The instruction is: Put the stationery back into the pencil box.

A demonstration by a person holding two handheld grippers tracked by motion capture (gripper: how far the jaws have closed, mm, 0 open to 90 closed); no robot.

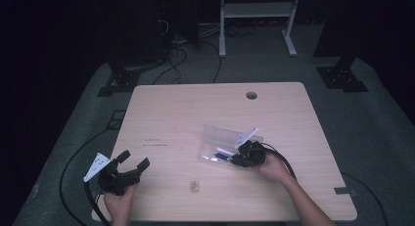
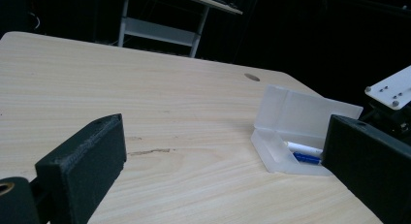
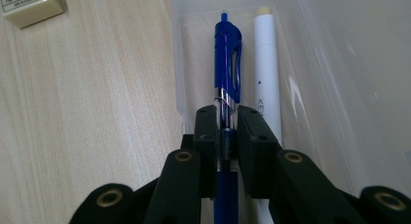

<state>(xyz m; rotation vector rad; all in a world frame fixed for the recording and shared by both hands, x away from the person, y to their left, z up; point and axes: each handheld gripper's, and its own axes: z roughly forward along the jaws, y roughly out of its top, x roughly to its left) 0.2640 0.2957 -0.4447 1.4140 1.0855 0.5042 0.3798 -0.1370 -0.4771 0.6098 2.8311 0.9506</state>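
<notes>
Right gripper (image 3: 227, 129): jaws pinch blue plastic pen (image 3: 227, 64), lower barrel hidden.
Pen: inside clear plastic case (image 1: 222, 138), right of centre, beside white pen (image 3: 267, 73).
Left gripper (image 1: 133, 163): jaws spread, near-left, holding nothing.

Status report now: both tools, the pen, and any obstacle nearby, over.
Right tool shut on blue plastic pen inside clear plastic case. Left tool open, holds nothing. White marker lies beside the pen; small beige eraser apart on table.

One camera looks down from high up over the whole table (image 1: 293, 108). Two ride low on the grippers, very close. All three see the clear box (image 1: 220, 138).
</notes>
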